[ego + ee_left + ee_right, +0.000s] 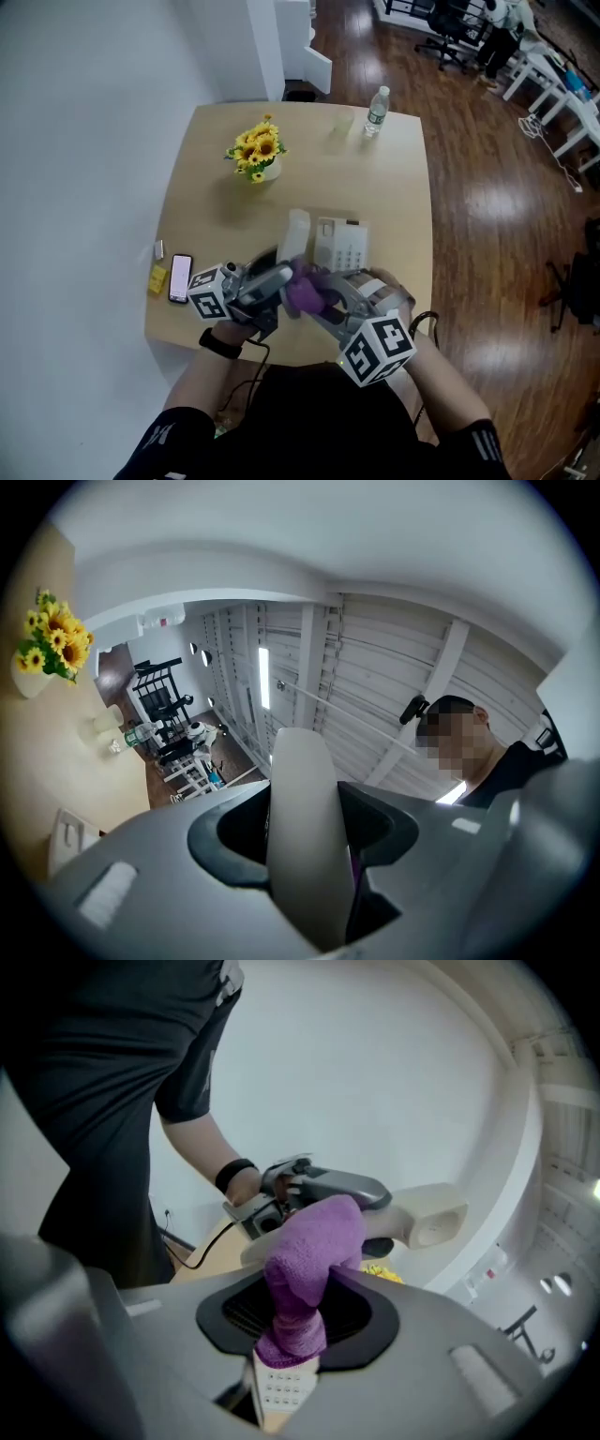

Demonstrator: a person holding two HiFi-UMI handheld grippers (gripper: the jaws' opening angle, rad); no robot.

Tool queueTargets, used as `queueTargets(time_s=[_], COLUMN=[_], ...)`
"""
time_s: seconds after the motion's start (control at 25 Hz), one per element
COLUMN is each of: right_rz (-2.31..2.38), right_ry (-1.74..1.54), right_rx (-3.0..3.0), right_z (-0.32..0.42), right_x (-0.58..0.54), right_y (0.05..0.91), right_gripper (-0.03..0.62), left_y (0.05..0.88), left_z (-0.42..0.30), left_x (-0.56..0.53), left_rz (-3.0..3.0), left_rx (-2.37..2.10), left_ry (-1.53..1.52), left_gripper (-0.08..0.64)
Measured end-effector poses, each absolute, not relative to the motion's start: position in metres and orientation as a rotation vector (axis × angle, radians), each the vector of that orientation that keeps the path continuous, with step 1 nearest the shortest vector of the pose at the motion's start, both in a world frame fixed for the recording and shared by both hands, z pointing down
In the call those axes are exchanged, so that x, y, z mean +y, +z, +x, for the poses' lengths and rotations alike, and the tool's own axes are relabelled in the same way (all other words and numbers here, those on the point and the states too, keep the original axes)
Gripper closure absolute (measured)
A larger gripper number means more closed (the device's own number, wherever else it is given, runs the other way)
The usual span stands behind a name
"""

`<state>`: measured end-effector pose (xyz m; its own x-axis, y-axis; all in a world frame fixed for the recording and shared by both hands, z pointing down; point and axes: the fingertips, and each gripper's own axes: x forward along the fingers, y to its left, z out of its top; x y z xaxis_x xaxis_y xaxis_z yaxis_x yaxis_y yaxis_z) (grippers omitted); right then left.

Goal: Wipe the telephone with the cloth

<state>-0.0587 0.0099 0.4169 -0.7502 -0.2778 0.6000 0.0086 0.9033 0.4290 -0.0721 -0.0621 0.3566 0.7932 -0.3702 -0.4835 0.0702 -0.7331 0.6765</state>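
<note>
- Your left gripper (pixel 281 277) is clamped on the white handset (pixel 296 234) of the telephone. In the left gripper view the handset fills the gap between the jaws, with both pads pressed on it, and it sticks out past the tips
- Your right gripper (pixel 321 300) has its jaws closed on the purple cloth (pixel 302 292). In the right gripper view the cloth bunches out of the jaws in a rounded wad
- That wad lies against the middle of the handset, just beside the left gripper's jaws. One end of the handset pokes out bare to the right of the cloth in the right gripper view
- In the head view the two grippers meet nose to nose over the near part of the table (pixel 394 187). The cloth is between them, and the handset rises away from you above the left gripper
- The telephone base (pixel 341 246) sits on the table just beyond the right gripper, keypad up, just right of the held handset. Part of the keypad shows under the right gripper's jaws in its own view
- Further off on the table stand a pot of sunflowers (pixel 257 152) and a water bottle (pixel 376 110). A smartphone (pixel 180 277) lies near the left edge, just beside the left gripper's marker cube
</note>
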Motion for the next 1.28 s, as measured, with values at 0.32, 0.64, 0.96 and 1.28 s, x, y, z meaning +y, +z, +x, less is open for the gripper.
queueTargets(time_s=[0.32,0.64,0.96,1.28], right_rz=[0.210,0.137,0.346,0.196], right_ry=[-0.559,-0.631,-0.380,-0.424], right_rx=[-2.366,-2.176,-2.487,-2.466], right_z=[-0.055,-0.045,-0.032,-0.055], right_x=[0.030,0.049,0.006,0.016], right_y=[0.426,0.472,0.409,0.417], right_gripper=[0.468,0.468,0.466,0.466], left_y=[0.358,0.361,0.337,0.340], left_z=[-0.084,-0.090,-0.098,-0.094], left_x=[-0.064,-0.077,-0.072,-0.072], left_rz=[2.201,2.176,2.113,2.143], left_rx=[-0.244,-0.316,-0.171,-0.215], left_ry=[-0.895,-0.901,-1.051,-1.019], left_gripper=[0.348,0.348,0.348,0.348])
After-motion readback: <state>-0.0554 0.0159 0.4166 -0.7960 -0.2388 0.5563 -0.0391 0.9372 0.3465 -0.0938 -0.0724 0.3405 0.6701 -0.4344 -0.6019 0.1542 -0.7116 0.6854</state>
